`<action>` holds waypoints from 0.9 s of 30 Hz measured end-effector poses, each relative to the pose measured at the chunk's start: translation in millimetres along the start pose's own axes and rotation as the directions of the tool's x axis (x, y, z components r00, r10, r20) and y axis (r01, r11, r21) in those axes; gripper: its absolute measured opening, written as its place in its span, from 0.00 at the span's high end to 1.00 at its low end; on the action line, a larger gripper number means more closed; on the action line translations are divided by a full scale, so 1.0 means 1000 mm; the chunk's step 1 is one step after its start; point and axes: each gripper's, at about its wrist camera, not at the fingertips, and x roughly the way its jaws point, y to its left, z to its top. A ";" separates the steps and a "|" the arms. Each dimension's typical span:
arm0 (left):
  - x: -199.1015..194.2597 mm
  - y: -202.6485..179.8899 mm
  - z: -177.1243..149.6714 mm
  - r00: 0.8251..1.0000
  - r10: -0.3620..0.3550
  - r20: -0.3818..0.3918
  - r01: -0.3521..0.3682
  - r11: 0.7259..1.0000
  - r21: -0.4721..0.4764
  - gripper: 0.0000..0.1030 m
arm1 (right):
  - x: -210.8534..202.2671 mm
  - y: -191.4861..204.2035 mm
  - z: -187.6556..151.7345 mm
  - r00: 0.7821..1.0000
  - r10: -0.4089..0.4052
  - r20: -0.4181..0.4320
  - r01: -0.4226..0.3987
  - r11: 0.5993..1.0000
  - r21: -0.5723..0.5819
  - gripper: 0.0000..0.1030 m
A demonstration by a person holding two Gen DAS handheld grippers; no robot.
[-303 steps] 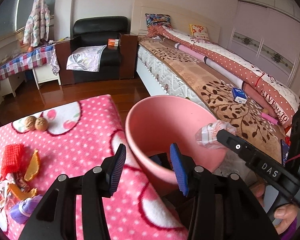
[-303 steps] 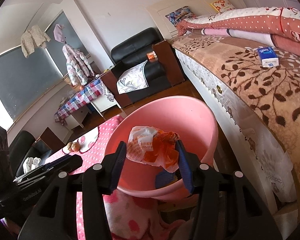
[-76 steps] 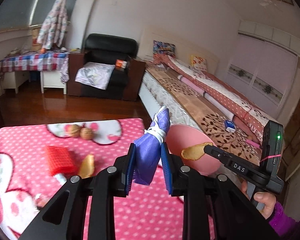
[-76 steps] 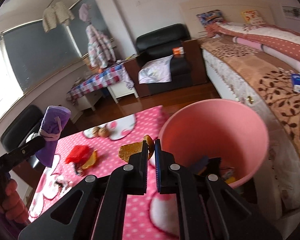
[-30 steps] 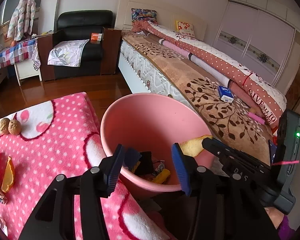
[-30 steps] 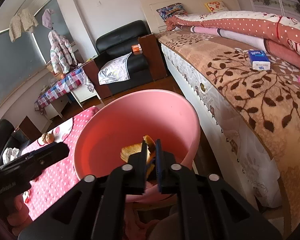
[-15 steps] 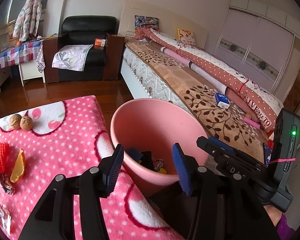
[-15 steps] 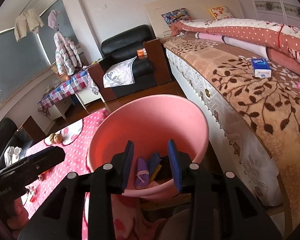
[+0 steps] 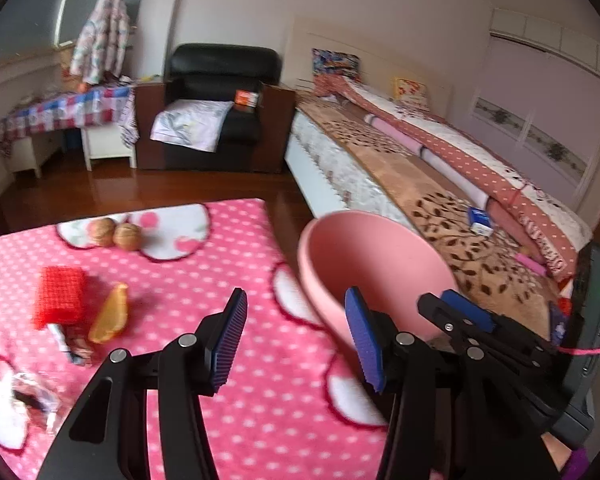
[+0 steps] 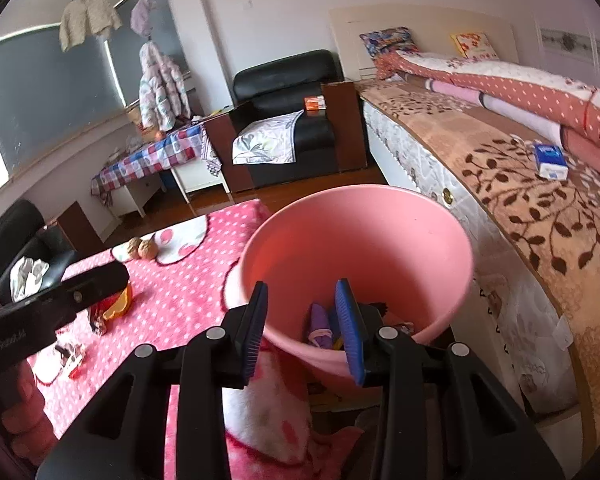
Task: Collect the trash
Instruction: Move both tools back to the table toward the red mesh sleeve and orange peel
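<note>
The room is a bedroom with pale walls (image 9: 228,4) and a dark wooden floor (image 9: 100,188). A black armchair (image 10: 288,80) stands beside a long bed (image 10: 500,152) with a brown leaf-pattern cover. A small table with a checked cloth (image 10: 156,160) stands under a dark window (image 10: 40,92). Clothes hang there. Daylight is soft.

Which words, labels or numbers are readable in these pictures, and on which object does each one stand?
None can be read with certainty.
Left gripper body: white lettering, too blurred to read.
Red dotted quilt: white capitals, only partly visible, unreadable.
Blue box on the bed: print too small.
Orange box on the armchair: print too small.
</note>
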 end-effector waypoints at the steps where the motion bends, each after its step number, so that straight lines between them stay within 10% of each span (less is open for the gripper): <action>1: -0.002 0.003 -0.001 1.000 0.010 0.003 -0.010 1.000 -0.001 0.51 | 0.000 0.004 -0.001 1.000 0.002 0.002 -0.002 1.000 -0.006 0.65; 27: -0.065 0.181 -0.033 0.964 0.265 0.008 -0.254 0.931 -0.261 0.51 | 0.049 0.122 -0.019 0.973 0.156 -0.170 -0.189 0.962 -0.196 0.64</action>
